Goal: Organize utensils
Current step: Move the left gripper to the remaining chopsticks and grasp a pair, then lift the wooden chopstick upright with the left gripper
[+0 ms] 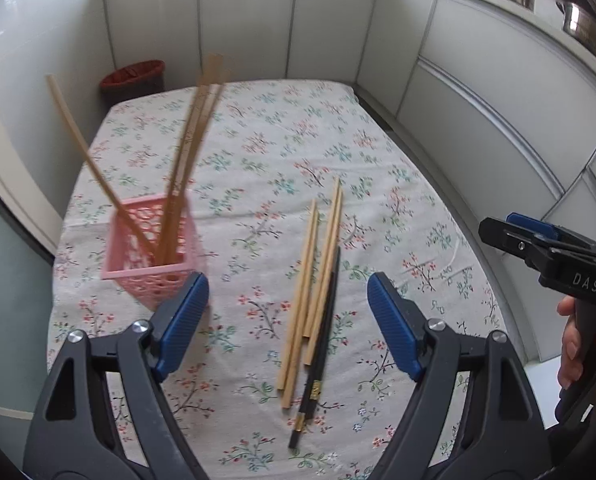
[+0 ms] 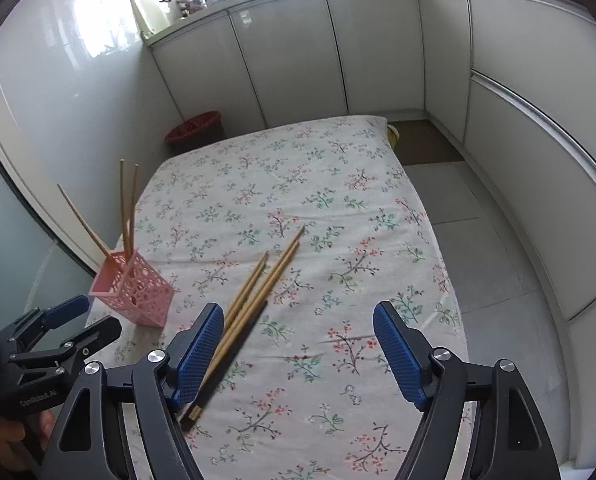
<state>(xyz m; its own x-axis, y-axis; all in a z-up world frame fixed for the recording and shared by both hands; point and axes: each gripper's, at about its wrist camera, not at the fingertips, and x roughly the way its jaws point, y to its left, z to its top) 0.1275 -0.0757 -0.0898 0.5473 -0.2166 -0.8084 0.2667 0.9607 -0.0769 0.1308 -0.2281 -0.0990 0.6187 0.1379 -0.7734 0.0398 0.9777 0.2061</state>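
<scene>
Counter: covered with a floral cloth, set among pale cabinet fronts.

Pink basket: lattice-sided plastic holder, standing at the near left of the counter. It contains several wooden chopsticks upright and leaning, ends well above the rim; they are blurred in the left wrist view.

Loose wooden chopsticks: a small bundle lying flat on the cloth, right of the basket and apart from it, roughly parallel, tips pointing far.

Black chopsticks: with gold bands near the thick end, lying alongside and partly under the wooden bundle.

Left tongs: blue-padded, jaws wide apart, nothing gripped; they hover over the near ends of the loose bundle, the left pad just beside the basket.

Right tongs: jaws apart, empty, the left pad just above the bundle's near part.

Red-lined bin: on the floor beyond the far left corner.

Hand: on the right tongs' grip.
</scene>
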